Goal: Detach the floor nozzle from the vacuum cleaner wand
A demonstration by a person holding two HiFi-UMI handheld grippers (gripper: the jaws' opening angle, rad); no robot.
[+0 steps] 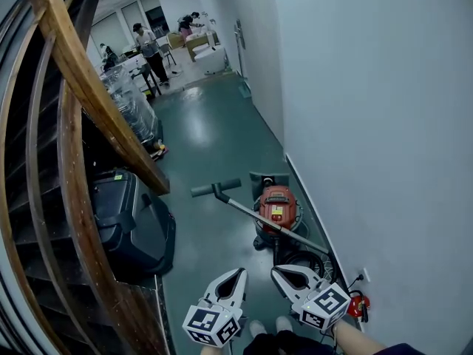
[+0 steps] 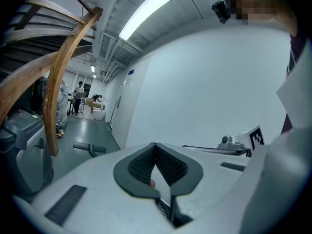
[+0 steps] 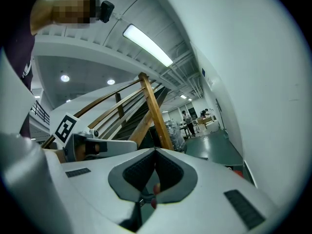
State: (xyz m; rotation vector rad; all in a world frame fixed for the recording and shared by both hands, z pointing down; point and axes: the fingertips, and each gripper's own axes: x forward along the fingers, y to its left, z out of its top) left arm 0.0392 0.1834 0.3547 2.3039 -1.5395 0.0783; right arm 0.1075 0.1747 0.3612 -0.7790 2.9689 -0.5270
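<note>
You have a white wall [image 1: 369, 124] filling your right side, green floor [image 1: 207, 139] running ahead, and the wooden stair rail [image 1: 89, 87] sweeping down on your left.

Under the stairs sits a dark grey case [image 1: 129, 224]. Its lid is down, so you cannot see what it holds. Near the wall stands the red vacuum canister [image 1: 277, 204], also closed with its contents hidden.

The wand [image 1: 266, 222] slants across the canister's top. It runs from the black hose coil [image 1: 299, 261] near your feet to the floor nozzle [image 1: 215, 188]. The nozzle is the grey crossbar at the wand's far end, and it looks lifted clear of the floor.

Your left gripper [image 1: 238, 274] and right gripper [image 1: 279, 272] sit side by side low in front of you. Both are clenched on nothing. They are close to the hose end and well apart from the nozzle.

Here is what could go wrong from here:
- **Unsteady wand:** it seems only propped on the canister. If you tug the nozzle without the other gripper steadying the tube, the wand will likely slide off or the canister will get dragged over.
- **Closed jaws:** if they reach the nozzle closed, they would only nudge it.
- **Snagging:** the hose coil, and what looks like a red plug [image 1: 358, 305] below the wall socket [image 1: 363, 276], lie close to your feet.
- **Dropped nozzle:** once it comes free, it could fall onto the hard floor unless you keep hold of it.
</note>
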